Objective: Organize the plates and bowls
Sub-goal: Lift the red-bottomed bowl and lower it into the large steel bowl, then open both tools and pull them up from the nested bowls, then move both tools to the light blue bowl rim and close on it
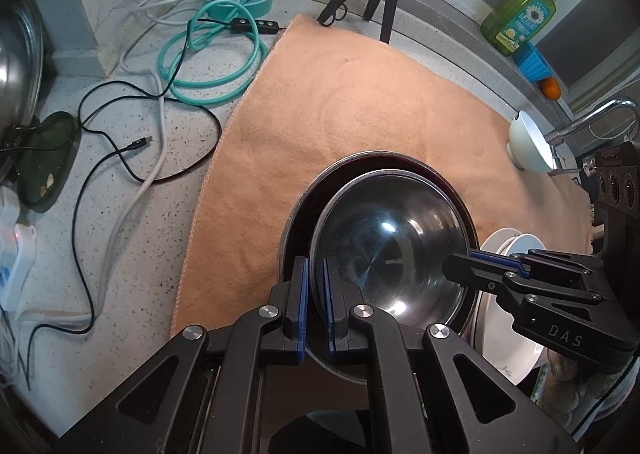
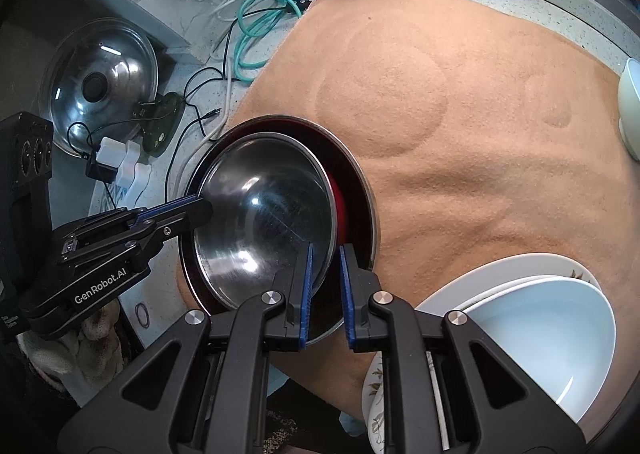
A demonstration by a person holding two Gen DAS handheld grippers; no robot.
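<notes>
Steel bowl [image 1: 384, 250] sits mouth-up, nested inside a wider, dark shallow bowl [image 1: 352, 169] that rests on the peach towel [image 1: 320, 101] spread over the speckled desk [image 1: 132, 189]. Both grippers work opposite edges of it: the left gripper [image 1: 316, 286] has its blue pads pressed together on the near-left rim, pinching the thin wall, while the right gripper [image 2: 326, 286] straddles the rim on the far side with one pad inside the bowl and one outside. In the right wrist view a gap shows beside the outer pad, so the right jaws seem to sit only loosely about the rim, and I judge that grip to be barely holding, if at all. The line between the two grippers runs straight across the bowl's mouth, and that is the relation the coming move turns on: with the steel bowl already seated slightly off-centre toward the right-hand side of the dark one, each gripper has only to let go and draw back up and outward along its own side. A round bowl has no long axis; its opening faces up, roughly level. Just to the right lies a stack of white dishes [image 2: 532, 318], close to the right gripper, so that hand looks nearer for the next piece. A pale bowl [image 1: 528, 141] stands tipped on its side near the tap [image 1: 592, 117], well apart.
</notes>
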